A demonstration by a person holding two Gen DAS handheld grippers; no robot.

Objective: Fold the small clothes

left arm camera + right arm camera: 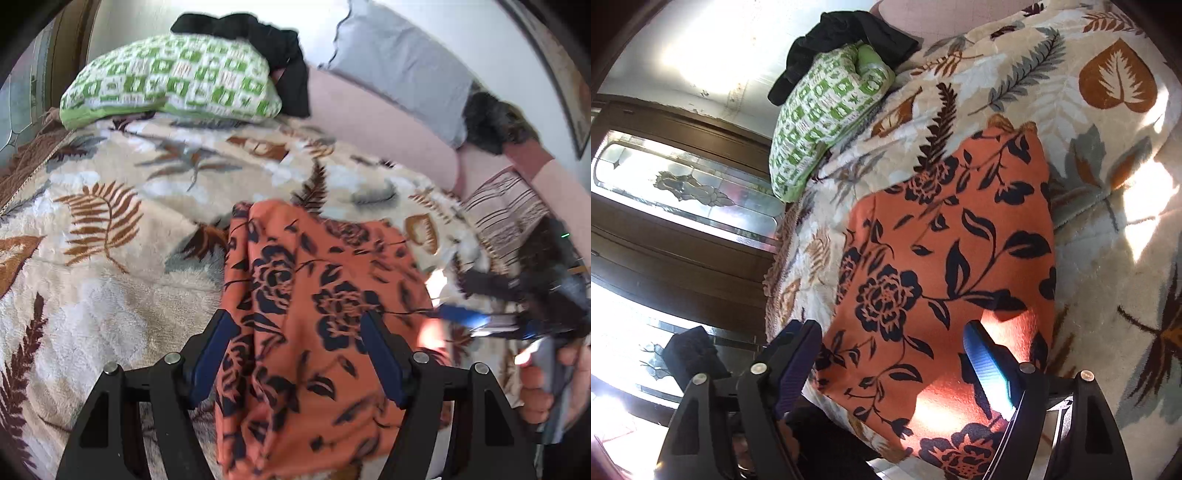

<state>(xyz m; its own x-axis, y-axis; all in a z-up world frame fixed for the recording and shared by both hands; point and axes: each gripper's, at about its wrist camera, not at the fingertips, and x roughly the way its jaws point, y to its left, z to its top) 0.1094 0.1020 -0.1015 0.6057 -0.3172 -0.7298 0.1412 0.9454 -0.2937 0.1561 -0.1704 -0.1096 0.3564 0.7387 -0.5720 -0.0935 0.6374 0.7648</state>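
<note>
An orange cloth with a dark floral print (314, 280) lies folded into a rough rectangle on the leaf-patterned blanket (110, 258). My left gripper (295, 317) hovers over its near part, jaws wide apart, pads clear of the fabric. In the right wrist view the same orange cloth (960, 229) lies flat on the blanket (1108, 166). My right gripper (891, 326) stands open above its near end with nothing pinched. The right gripper (465, 317) also shows blurred at the cloth's right edge in the left wrist view, held by a hand (535, 391).
A green-and-white pillow (166, 77) with a black garment (266, 40) draped on it lies at the far end of the bed. A grey pillow (399, 66) and a striped cushion (506, 210) sit at the right. A dark wooden wardrobe with mirror panels (683, 184) stands beside the bed.
</note>
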